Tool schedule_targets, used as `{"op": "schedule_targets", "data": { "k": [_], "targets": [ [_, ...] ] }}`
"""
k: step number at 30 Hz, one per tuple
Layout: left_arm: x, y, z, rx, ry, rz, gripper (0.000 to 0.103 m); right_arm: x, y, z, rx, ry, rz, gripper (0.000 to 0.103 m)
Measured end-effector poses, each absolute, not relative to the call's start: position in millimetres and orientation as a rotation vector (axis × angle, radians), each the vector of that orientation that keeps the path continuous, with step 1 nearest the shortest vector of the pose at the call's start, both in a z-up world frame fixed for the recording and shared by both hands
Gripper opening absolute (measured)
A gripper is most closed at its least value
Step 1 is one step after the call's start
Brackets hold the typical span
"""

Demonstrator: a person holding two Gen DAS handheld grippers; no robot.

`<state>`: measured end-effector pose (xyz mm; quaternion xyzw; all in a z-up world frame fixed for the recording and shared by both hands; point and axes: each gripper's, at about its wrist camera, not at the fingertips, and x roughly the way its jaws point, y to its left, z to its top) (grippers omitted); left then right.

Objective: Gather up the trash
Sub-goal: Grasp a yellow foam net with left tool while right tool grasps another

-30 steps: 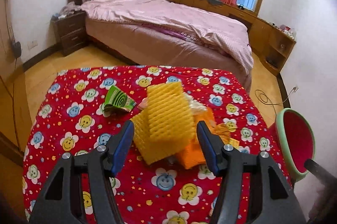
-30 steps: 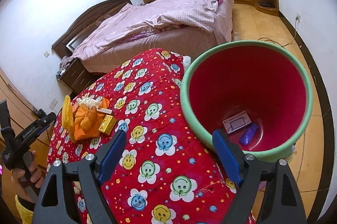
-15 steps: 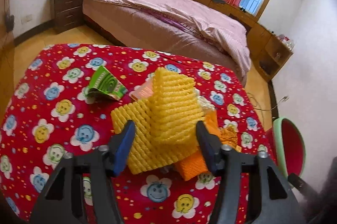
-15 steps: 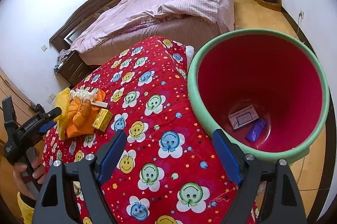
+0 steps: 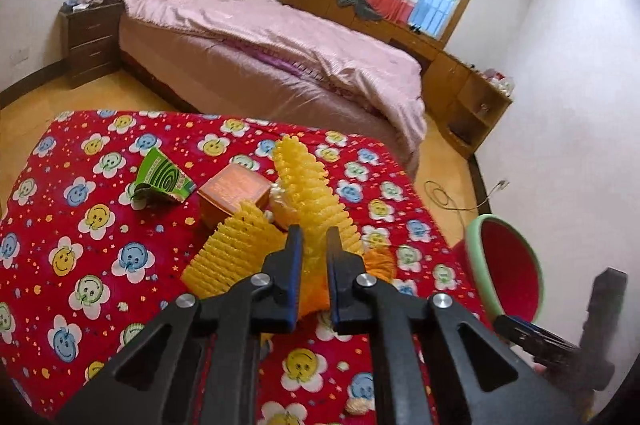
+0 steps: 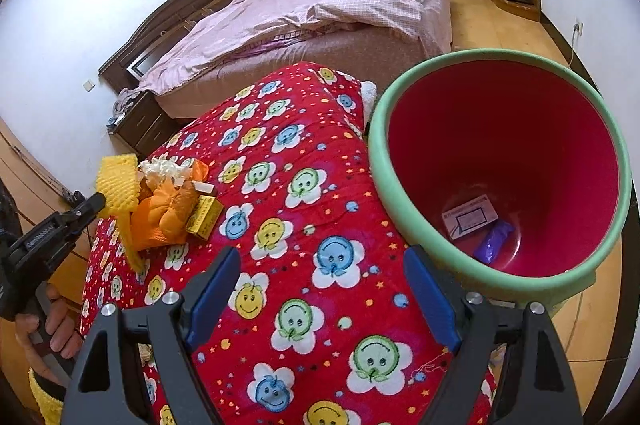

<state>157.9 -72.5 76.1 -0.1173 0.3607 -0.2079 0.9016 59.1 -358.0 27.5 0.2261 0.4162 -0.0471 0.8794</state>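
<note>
A yellow foam net [image 5: 308, 185] stands up from a trash pile on the red smiley-flower cloth [image 6: 304, 129]. My left gripper [image 5: 313, 231] is closing tight on it, pads pressing the net; the right wrist view shows the same grip [image 6: 98, 201] on the net [image 6: 116, 181]. In the pile lie an orange foam net [image 6: 160, 221], an orange box [image 5: 234, 191], a green wrapper [image 5: 160, 177] and a small yellow box [image 6: 206, 215]. My right gripper [image 6: 324, 265] hangs open over the cloth beside the green-rimmed red bin [image 6: 380, 153], nothing between its fingers.
The bin holds a white card [image 6: 470, 217] and a purple wrapper [image 6: 494, 241]. It stands on the floor off the table's right edge [image 5: 478, 225]. A pink bed [image 5: 280, 45] is beyond the table, and a cable [image 5: 444, 195] lies on the floor.
The left jaws have shut on the yellow foam net, which is now squeezed narrow and stands upright, uncovering the orange box. The right gripper has sunk slightly and stays open.
</note>
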Motion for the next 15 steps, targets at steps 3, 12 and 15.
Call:
{"op": "schedule_targets", "data": {
  "k": [3,12,15],
  "targets": [
    [145,-68,87,-0.244,0.720,-0.435,0.010,59,-351,31,0.461,0.864,-0.084,0.086],
    [111,-27,101,-0.257,0.674,-0.337,0.010,64,-319,42,0.432,0.851,-0.015,0.086],
    [103,-7,98,-0.253,0.678,-0.278,0.010,70,-300,46,0.408,0.858,0.023,0.085]
  ]
}}
